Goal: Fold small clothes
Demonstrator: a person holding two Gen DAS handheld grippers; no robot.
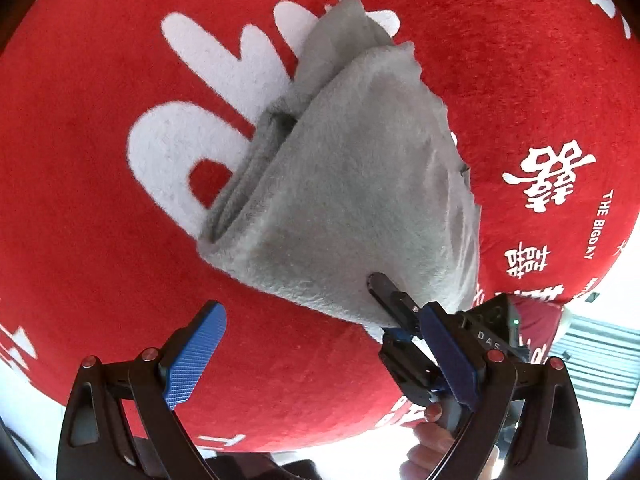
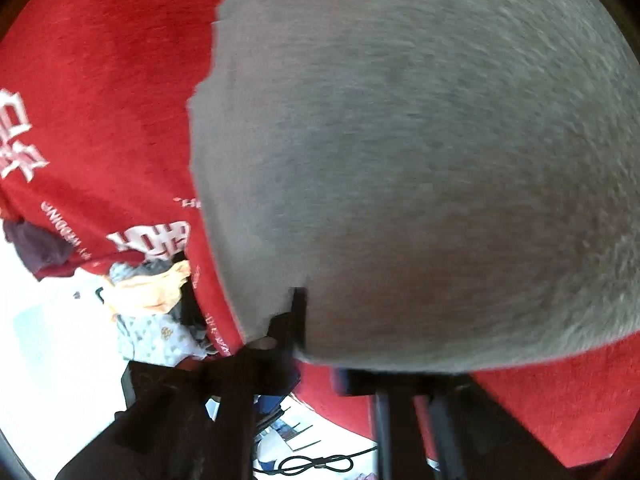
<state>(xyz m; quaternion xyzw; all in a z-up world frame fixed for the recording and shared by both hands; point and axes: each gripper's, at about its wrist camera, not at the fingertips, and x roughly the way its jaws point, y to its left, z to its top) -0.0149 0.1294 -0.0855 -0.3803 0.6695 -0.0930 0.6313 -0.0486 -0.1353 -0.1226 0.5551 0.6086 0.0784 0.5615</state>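
A grey fleecy garment (image 1: 340, 184) lies folded in layers on a red cloth with white lettering (image 1: 100, 240). My left gripper (image 1: 320, 344) is open and empty, its blue pads (image 1: 196, 356) spread just in front of the garment's near edge. My right gripper (image 1: 394, 300) shows in the left wrist view with its black tip pinching the garment's near right corner. In the right wrist view the grey garment (image 2: 420, 160) fills most of the frame, draped over the fingers (image 2: 298, 320), which are dark and blurred.
A pile of other small clothes, orange, patterned pale blue and dark purple (image 2: 148, 304), lies past the red cloth's edge (image 2: 216, 320). A black cable (image 2: 312, 464) lies on the white floor below. A grey slatted surface (image 1: 596, 360) shows at the right.
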